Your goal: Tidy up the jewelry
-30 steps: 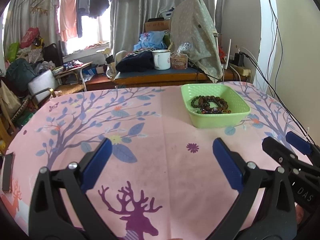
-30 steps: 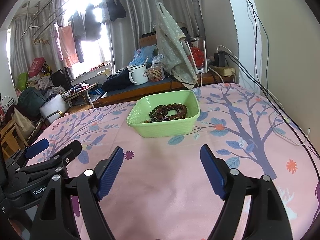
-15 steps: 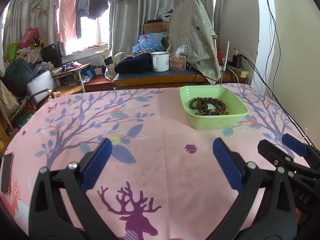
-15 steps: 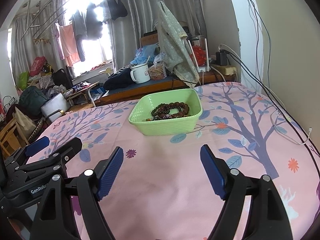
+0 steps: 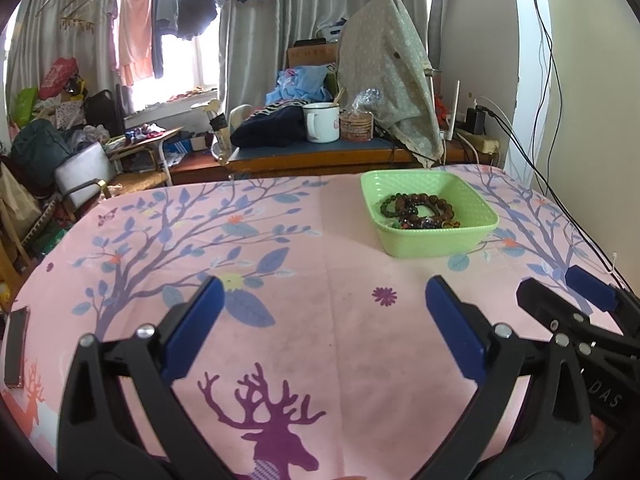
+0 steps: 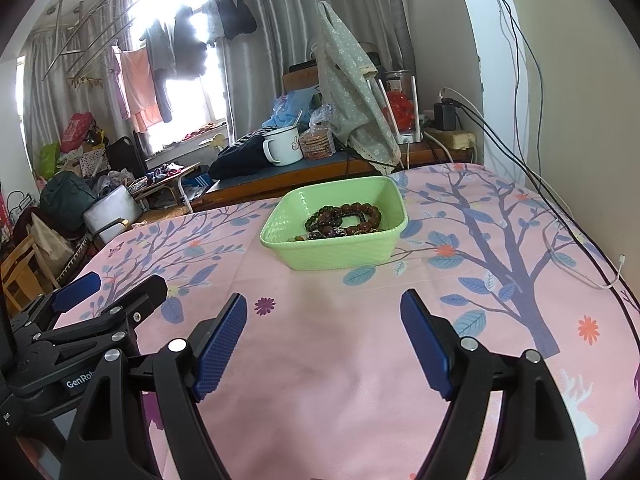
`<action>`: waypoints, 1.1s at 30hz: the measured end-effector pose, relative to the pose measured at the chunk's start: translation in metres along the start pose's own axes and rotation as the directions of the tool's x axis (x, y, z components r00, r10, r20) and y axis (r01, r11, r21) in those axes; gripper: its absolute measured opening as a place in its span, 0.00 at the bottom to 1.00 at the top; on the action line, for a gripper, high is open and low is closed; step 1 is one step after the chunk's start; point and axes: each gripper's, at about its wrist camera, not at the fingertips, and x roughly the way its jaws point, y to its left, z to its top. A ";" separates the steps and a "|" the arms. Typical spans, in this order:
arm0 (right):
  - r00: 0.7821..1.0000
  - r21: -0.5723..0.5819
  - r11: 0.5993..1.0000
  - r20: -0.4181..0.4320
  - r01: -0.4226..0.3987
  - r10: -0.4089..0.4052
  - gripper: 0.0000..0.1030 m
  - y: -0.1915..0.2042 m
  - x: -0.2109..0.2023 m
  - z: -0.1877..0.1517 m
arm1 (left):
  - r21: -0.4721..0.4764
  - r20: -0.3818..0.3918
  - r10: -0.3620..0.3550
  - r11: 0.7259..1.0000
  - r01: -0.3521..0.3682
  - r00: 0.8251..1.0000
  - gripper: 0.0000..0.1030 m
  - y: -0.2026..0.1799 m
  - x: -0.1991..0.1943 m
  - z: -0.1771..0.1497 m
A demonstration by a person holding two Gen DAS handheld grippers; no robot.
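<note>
The green basket (image 5: 430, 236) sits toward the far edge of the surface (image 5: 280, 320), which is covered by a pink cloth printed with trees and a deer. Beaded bracelets (image 5: 420, 210) lie heaped inside the basket, dark brown and green strands tangled together. A broad bare stretch of cloth separates the basket from both tools. At the surface's left edge a phone (image 5: 16, 346) lies flat; along the right edge a white cable (image 6: 580, 268) trails across the cloth beside the wall. Past the far edge stands a lower desk with a white enamel mug (image 6: 282, 146).

The left tool (image 5: 320, 320) hovers over the near cloth, jaws spread wide with nothing between them. The right tool (image 6: 324, 330) is just beside it, likewise gaping and empty, well short of the basket.

Compared with a second ago, both tools have kept their place and spread; the basket and bracelets lie as they did.
</note>
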 end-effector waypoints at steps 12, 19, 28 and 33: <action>1.000 -0.002 1.000 0.002 -0.001 0.001 0.51 0.000 0.000 0.000 | 0.007 -0.003 0.022 1.000 -0.022 1.000 0.94 0.004 0.000 0.000; 1.000 -0.005 1.000 0.002 0.000 0.000 0.51 0.000 0.001 0.001 | 0.011 0.002 0.031 0.999 -0.031 1.000 0.94 0.005 0.001 0.000; 0.999 -0.056 0.998 0.025 0.033 -0.031 0.51 0.007 -0.002 0.004 | 0.014 -0.005 0.036 0.999 -0.036 0.999 0.94 0.007 0.002 -0.001; 0.999 -0.064 0.997 0.020 0.041 -0.040 0.51 0.008 -0.001 0.004 | 0.013 -0.004 0.039 0.999 -0.039 0.999 0.94 0.009 0.003 -0.003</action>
